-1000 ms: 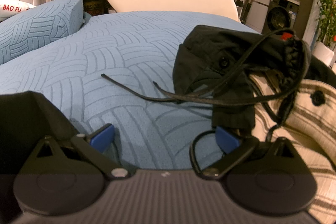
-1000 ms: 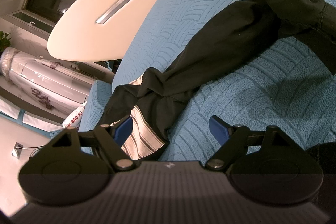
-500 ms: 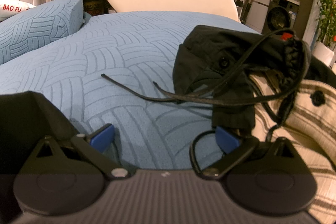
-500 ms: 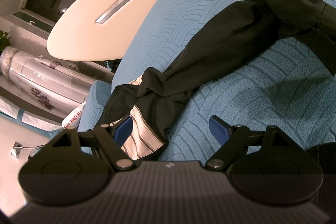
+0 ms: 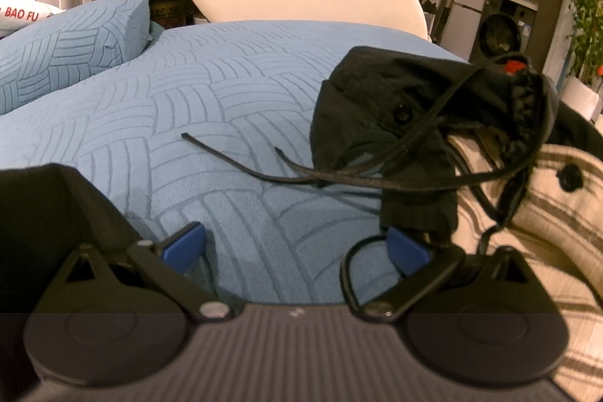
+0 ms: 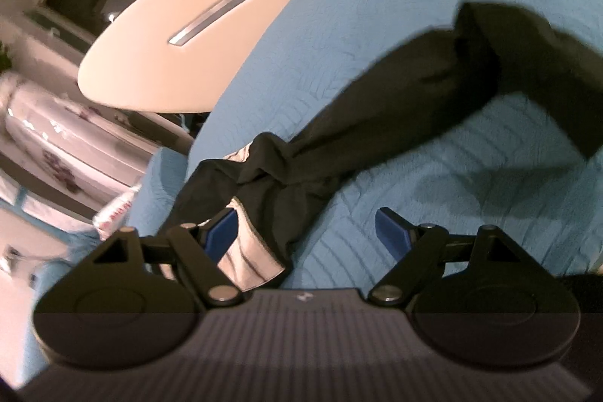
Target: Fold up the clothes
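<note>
Blue pads mark both sets of jaws, and both stand wide apart with nothing between them. The left gripper [image 5: 296, 247] sits low over the bed [image 5: 226, 93], its right pad just beside a hanging flap of the black trousers [image 5: 380, 115]; one loop of their drawstring [image 5: 264, 172] curls round the near side of that pad, though whether it actually catches on the finger I cannot tell. The right gripper [image 6: 305, 232] hovers over the other end of the same garment, its left pad right against the bunched, twisted part where the pale striped lining [image 6: 245, 259] shows.

The trousers lie crumpled, not folded. In the right wrist view one leg runs as a long dark band from the twist beside the jaws up and away toward the far right of the bed, then doubles back on itself. In the left wrist view the waist end is heaped and turned partly inside out near the bed's right edge, with the cords trailing left across the blue cover.

To fold well, the garment probably wants straightening before any crease: take the waistband with one gripper and the leg hem with the other, pull out the twist, and lay the long axis flat. Keep the loose drawstring clear of the left jaws.
</note>
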A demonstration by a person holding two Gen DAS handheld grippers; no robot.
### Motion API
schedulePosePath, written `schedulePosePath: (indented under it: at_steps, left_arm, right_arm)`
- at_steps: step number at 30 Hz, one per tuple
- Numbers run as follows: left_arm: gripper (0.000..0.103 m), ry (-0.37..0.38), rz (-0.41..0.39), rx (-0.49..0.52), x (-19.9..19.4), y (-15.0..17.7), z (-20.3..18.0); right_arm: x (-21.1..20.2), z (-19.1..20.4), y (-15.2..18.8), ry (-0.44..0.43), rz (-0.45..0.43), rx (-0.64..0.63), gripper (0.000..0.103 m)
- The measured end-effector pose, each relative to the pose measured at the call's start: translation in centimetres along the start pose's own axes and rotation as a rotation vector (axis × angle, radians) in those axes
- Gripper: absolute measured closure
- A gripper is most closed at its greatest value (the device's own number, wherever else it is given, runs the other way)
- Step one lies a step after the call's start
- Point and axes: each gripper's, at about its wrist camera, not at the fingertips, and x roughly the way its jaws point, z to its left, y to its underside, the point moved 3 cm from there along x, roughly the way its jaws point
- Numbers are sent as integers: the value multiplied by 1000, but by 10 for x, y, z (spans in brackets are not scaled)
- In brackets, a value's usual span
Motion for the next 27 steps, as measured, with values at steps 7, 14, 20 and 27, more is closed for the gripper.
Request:
schedulePosePath:
  at_steps: [7,14,20,27]
  left_arm:
    - [0,61,-32,58,-9,-2,-11]
    - [0,98,-27,94,-17,2,-18]
    - [0,204,-71,53,-33,-4,-17]
    - [0,654,-82,119,-59,-4,-67]
  right_arm:
    - [84,141,-8,-34,64,-592,22]
    - [196,236,58,-144,378,-927,34]
    - [130,179,14,-17,-92,-688,94]
    - [24,58,10,-185,-137,-195,94]
